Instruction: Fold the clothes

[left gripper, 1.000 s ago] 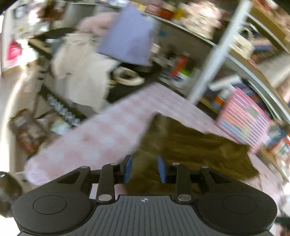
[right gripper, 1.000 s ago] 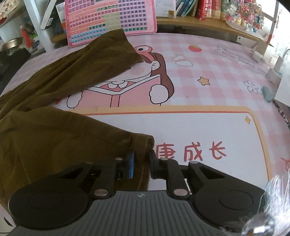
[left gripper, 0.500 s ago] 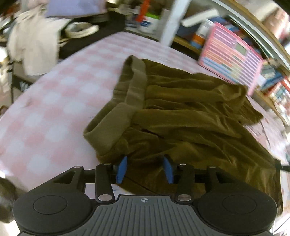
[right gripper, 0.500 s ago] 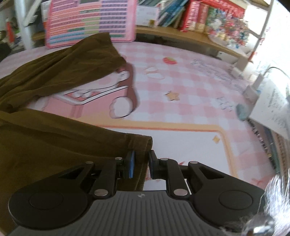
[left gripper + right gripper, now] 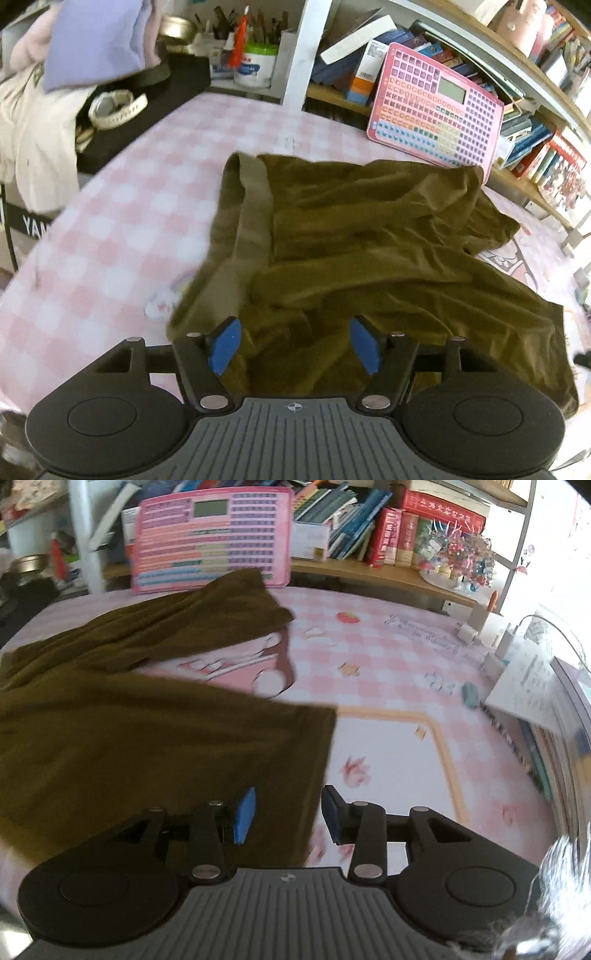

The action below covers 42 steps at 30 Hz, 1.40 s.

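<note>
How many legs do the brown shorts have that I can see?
2. One leg stretches toward the pink toy keyboard. The other leg lies nearer, under the right gripper.

The left gripper [image 5: 295,345] is black, with blue pads [image 5: 224,346]; silver screws mark its linkages. The right gripper [image 5: 286,815] looks alike; a ribbed grey housing sits behind.

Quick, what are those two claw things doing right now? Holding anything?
Left gripper: open, holding nothing, over the brown garment.
Right gripper: open, holding nothing, at the garment's edge.
</note>
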{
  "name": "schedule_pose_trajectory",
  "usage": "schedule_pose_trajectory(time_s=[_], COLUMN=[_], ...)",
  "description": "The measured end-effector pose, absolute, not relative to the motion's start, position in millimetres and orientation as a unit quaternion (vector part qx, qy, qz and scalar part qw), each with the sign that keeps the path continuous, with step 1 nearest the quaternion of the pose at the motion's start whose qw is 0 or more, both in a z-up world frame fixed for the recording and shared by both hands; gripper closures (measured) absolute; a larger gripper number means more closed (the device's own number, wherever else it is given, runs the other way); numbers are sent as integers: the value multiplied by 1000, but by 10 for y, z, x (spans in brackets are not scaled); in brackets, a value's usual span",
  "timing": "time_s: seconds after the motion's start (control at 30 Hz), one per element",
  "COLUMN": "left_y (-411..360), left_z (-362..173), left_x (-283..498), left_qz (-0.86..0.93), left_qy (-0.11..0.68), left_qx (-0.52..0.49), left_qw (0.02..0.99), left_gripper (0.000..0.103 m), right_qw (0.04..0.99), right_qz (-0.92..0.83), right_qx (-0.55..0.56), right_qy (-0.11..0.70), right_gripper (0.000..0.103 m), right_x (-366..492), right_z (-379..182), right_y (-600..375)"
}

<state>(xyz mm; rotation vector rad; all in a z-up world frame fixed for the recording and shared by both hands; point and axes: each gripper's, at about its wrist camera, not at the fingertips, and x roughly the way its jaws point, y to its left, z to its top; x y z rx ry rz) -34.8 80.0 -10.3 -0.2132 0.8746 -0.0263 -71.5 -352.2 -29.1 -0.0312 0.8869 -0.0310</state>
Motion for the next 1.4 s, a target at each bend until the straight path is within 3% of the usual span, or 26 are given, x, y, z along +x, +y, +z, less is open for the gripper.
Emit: schedule_pose_trajectory(time_s=[0.07,0.3,0.5,0.67,0.7,0.77,0.83,1.0,1.27,1.4], left_y=[792,628,616,650,654,639,633,687,815,1085], left_z=[-82,-44,-84,-119,-123,-152,-207,-179,-553,-679], left_x=[-253,-17,-38,-24,-4,69,179,386,623,785], left_qz=[-21,-57,-71,-67,-86,-117,-117,-133,-92,-38], left_qy=[422,423,406,402,405,415,428,425,495,477], left_qx=[-88,-35,-28,-30,-38,-55,-69,-125,-116,-174], left_qw=[902,903,911,913,910,900,894,886,856,861], left_gripper=[35,16,15,18,20,43,74,78,80,96], right_qw=[903,898,888,878,877,875,873,866,860,855], right_qz=[-10,-24,-25,-18,-16,-11,-5,9,32,43], right_qx=[-9,-8,-14,-26,-24,-19,-13,-17,-30,-35], right_qy=[430,439,460,477,479,484,488,500,509,516], right_gripper=[65,43,26,21,21,20,19,15,10,8], right_x=[-895,-1038,-999,-994,-988,-976,-965,-927,-924,-888], right_z=[-277,-397,-508,-595,-598,-603,-608,-604,-612,-621], right_y=[-3411,-3198,-3108,-3038,-3048,-3068,-3088,-3105,-3123,-3137])
